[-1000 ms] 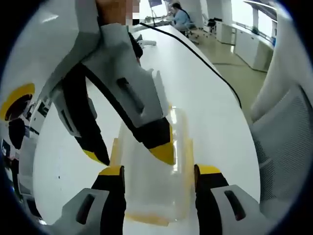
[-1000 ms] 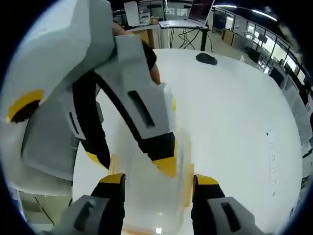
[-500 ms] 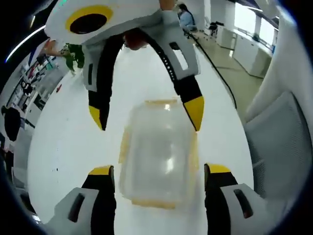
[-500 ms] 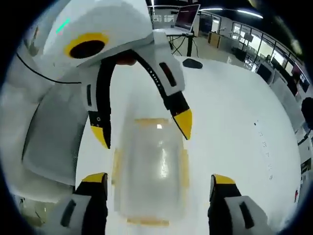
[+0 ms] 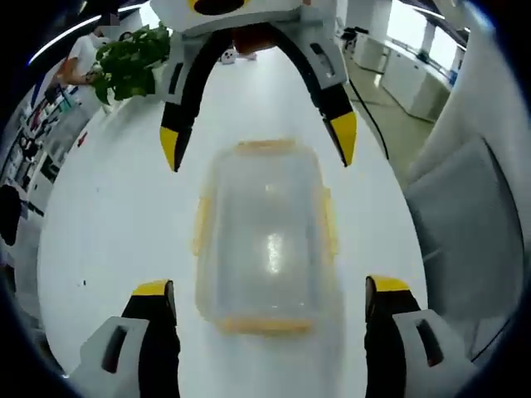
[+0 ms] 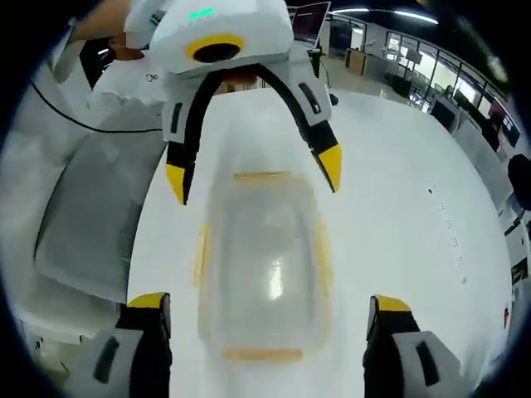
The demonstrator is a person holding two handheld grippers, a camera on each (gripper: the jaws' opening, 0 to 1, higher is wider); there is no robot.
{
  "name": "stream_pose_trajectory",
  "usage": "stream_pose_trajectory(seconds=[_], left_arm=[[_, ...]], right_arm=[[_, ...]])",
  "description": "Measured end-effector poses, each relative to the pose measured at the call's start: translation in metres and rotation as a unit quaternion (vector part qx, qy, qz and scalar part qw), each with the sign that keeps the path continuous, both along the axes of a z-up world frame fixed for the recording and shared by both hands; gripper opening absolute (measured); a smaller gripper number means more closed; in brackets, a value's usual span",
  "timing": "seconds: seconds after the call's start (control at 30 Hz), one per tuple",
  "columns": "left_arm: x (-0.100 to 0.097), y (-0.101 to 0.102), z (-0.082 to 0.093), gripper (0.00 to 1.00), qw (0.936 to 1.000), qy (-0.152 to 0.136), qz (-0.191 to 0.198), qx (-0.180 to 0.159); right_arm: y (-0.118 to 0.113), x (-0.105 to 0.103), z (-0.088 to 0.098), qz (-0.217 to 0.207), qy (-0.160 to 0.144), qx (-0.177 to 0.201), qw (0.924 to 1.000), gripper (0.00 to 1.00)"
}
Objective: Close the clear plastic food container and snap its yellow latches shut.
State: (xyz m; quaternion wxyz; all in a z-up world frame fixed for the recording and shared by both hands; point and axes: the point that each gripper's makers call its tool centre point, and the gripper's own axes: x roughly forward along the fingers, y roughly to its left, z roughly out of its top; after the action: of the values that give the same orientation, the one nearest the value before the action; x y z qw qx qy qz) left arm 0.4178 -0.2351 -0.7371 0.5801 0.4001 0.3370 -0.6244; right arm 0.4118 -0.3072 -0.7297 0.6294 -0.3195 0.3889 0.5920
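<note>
The clear container (image 5: 264, 236) lies lid-on, flat on the white surface (image 5: 108, 232), between the two tongs, which face each other from its opposite ends. Yellow latches (image 5: 201, 224) run along its sides. The left tongs (image 5: 270, 292) are spread wide, touching nothing; the right tongs (image 6: 270, 308) likewise. A plant (image 5: 129, 66) stands beyond.

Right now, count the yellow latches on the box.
4 on the box: far end latch, near end latch, left side latch, right side latch. None seems hidden.
</note>
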Motion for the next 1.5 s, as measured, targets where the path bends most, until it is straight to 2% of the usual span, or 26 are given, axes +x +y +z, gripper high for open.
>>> stream_pose_trajectory(seconds=[0.07, 0.1, 0.2, 0.23, 0.37, 0.4, 0.43, 0.7, 0.83, 1.13, 1.5], left_arm=[[-0.001, 0.000, -0.005, 0.87, 1.0000, 0.008, 0.002, 0.003], [-0.001, 0.001, -0.007, 0.88, 0.9999, 0.012, 0.003, 0.007], [-0.004, -0.001, -0.011, 0.87, 0.9998, 0.020, 0.004, 0.008], [-0.003, -0.001, -0.013, 0.87, 0.9999, 0.009, -0.005, 0.012], [-0.004, -0.002, -0.021, 0.87, 0.9997, 0.006, -0.008, 0.022], [-0.004, -0.002, -0.022, 0.84, 0.9997, 0.003, -0.008, 0.024], [0.003, -0.002, -0.022, 0.78, 0.9996, -0.015, -0.007, 0.023], [0.002, 0.000, -0.023, 0.78, 0.9996, -0.017, -0.001, 0.024], [0.000, 0.008, -0.022, 0.78, 0.9995, -0.017, -0.002, 0.025], [-0.007, 0.049, -0.023, 0.78, 0.9995, -0.016, 0.017, 0.019], [-0.016, 0.126, -0.025, 0.78, 0.9975, -0.021, 0.036, 0.057]], right_arm=[[0.000, -0.003, -0.003, 0.026, -0.010, -0.002, 0.9996, 0.91], [-0.001, -0.007, -0.007, 0.031, -0.004, -0.007, 0.9995, 0.90], [-0.001, -0.008, -0.013, 0.029, 0.000, -0.016, 0.9994, 0.89], [-0.002, -0.006, -0.015, 0.032, -0.003, -0.022, 0.9993, 0.88], [-0.004, -0.004, -0.022, 0.022, 0.000, -0.036, 0.9991, 0.84], [-0.004, -0.003, -0.024, 0.021, -0.002, -0.037, 0.9991, 0.80], [-0.006, -0.001, -0.027, 0.021, -0.007, -0.047, 0.9987, 0.77], [-0.003, -0.004, -0.026, 0.025, -0.002, -0.039, 0.9989, 0.76], [0.007, -0.007, -0.026, 0.027, -0.002, -0.037, 0.9989, 0.76], [0.047, -0.011, -0.028, 0.045, -0.003, -0.045, 0.9980, 0.76], [0.124, -0.019, -0.026, 0.064, -0.004, -0.027, 0.9976, 0.76]])
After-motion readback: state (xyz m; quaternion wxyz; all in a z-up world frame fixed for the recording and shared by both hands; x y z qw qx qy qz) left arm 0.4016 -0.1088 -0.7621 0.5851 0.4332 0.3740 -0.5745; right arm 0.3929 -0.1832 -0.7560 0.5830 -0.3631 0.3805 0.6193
